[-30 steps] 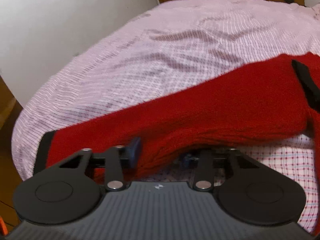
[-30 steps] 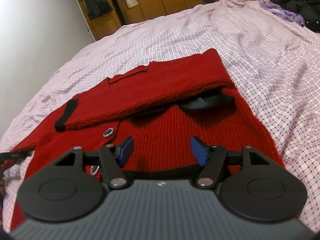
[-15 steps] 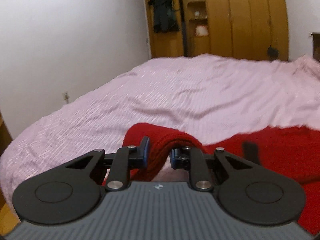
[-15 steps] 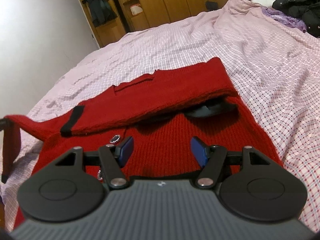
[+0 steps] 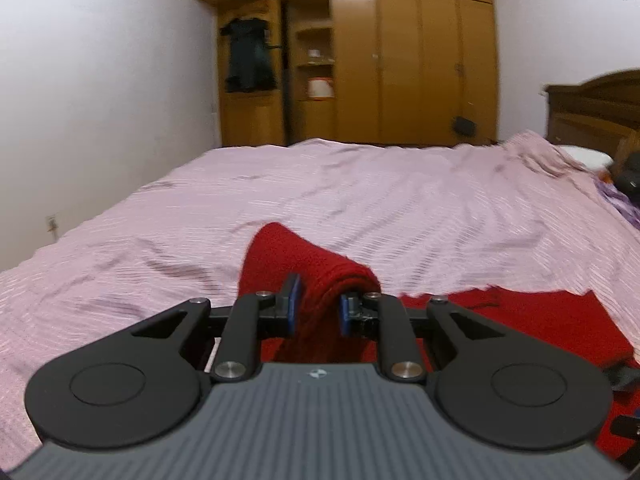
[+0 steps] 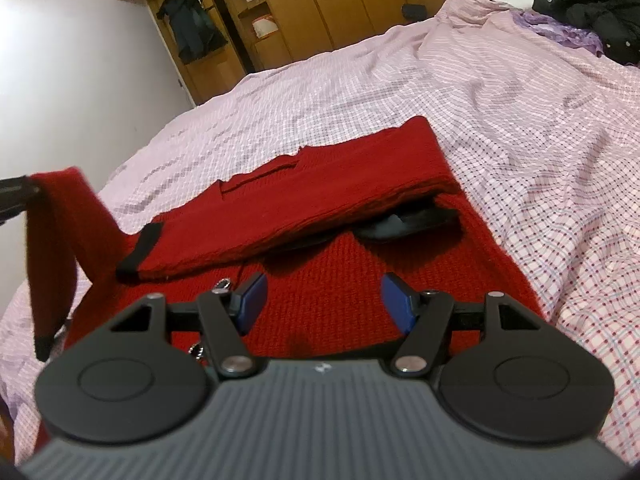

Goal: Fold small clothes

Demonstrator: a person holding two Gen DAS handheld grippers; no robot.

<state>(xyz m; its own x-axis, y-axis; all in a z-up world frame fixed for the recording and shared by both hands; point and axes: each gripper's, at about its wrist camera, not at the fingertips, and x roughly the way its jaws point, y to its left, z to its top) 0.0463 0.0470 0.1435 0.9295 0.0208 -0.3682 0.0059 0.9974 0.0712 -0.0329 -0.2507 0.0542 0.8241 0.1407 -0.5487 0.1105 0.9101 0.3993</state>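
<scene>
- The left gripper (image 5: 316, 312) is clamped narrow on a bunched stretch of the red sweater's sleeve (image 5: 304, 264); its jaws have just been closing, and the knit now sits pinched between the blue pads.
- In the right wrist view that sleeve (image 6: 60, 216) hangs off to the far left of the right gripper, lifted clear of the bed (image 6: 540, 120), its black cuff (image 6: 42, 344) dangling at the low end.
- The right gripper (image 6: 320, 304) stands at a middling width with nothing between its jaws, hovering just over the body of the red sweater (image 6: 328, 280), which lies flat on the checked bedcover directly ahead of it.
- The other sleeve (image 6: 320, 192) already lies folded across the chest, ahead of the right gripper, its black cuff (image 6: 138, 252) pointing to the gripper's left.
- Step in hand, as I judge it: folding in the second sleeve, with the lift done and the carry-over not yet made.
- The next move calls for bringing the held sleeve across the body toward the right gripper's side, laying it flat along the first sleeve, then letting go.
- The free gripper could pin the body so the knit does not drag.
</scene>
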